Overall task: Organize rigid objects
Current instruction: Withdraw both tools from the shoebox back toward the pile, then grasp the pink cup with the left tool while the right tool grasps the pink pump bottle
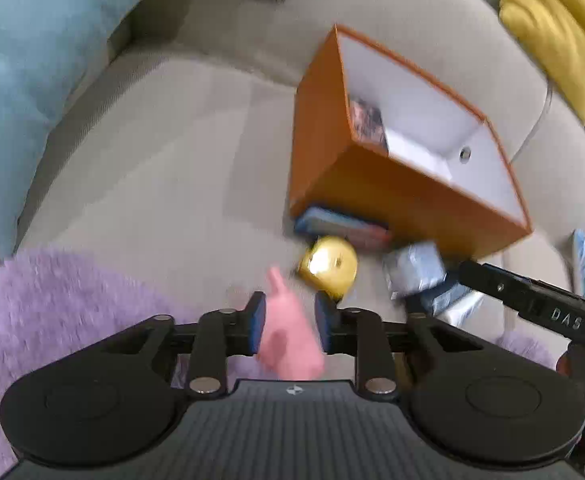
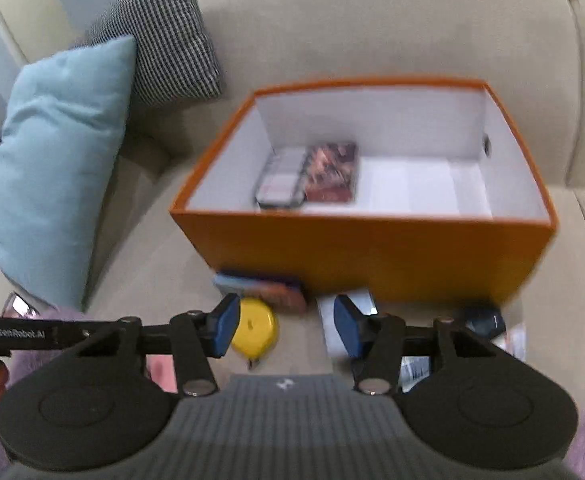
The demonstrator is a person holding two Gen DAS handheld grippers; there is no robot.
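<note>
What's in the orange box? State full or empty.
Partly filled: the orange box holds a tin and a card pack; the remaining floor is bare.

Blurred pink toy (image 1: 288,336), flat packets (image 2: 264,286) half hidden under the orange box (image 2: 368,248).

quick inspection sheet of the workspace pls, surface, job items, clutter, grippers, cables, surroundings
surface: beige sofa seat, with a purple fluffy throw at its near edge
job's things: open orange box holding a tin and a dark printed pack; in front of it a yellow tape measure, a flat blue pack, a silvery packet
clutter: blurred packets at the box's right corner
grippers: left gripper has a pink toy between its pads, contact unclear through blur; right gripper open, nothing between its pads
cables: nothing seen
surroundings: light blue cushion, checked cushion, yellow cushion
</note>
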